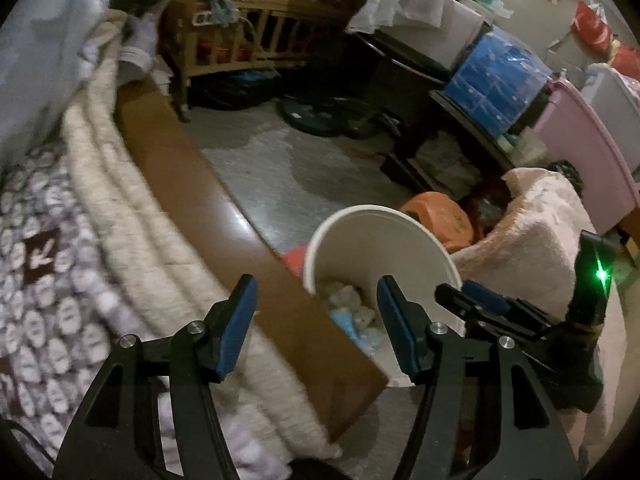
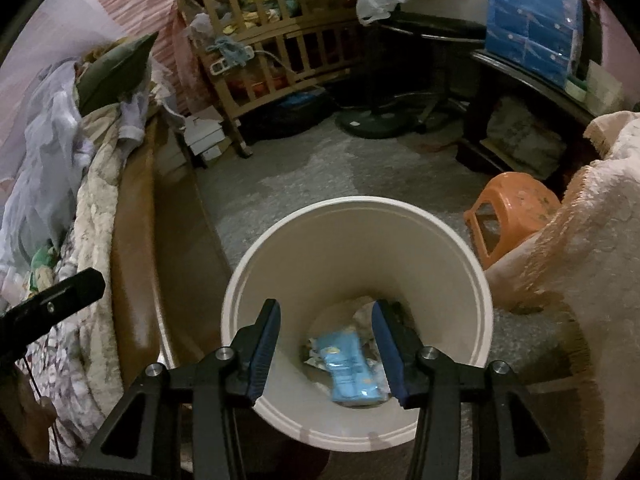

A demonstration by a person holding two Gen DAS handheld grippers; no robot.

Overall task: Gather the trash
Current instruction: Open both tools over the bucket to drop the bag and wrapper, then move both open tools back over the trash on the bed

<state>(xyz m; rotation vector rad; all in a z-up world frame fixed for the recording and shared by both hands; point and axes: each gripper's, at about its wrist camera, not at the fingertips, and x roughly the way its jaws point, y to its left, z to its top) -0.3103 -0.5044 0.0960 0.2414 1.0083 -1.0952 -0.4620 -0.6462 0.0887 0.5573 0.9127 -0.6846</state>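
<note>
A white trash bucket [image 2: 448, 264] stands on the floor beside the bed. Inside it lies a blue packet [image 2: 350, 368] on crumpled white paper. My right gripper [image 2: 326, 328] is open and empty, right above the bucket's mouth. In the left wrist view the bucket [image 1: 376, 244] holds crumpled tissue [image 1: 344, 298] and blue bits. My left gripper [image 1: 316, 308] is open and empty, over the brown bed edge [image 1: 192, 176] next to the bucket. The right gripper [image 1: 476, 300] shows at the bucket's right rim.
The bed with a cream quilt [image 1: 120, 200] and patterned blanket lies left. A pink fluffy cover [image 2: 580, 264] is right of the bucket. An orange stool [image 2: 508, 216] stands behind it. A wooden crib [image 2: 276, 40], fan base and dark shelves stand at the back.
</note>
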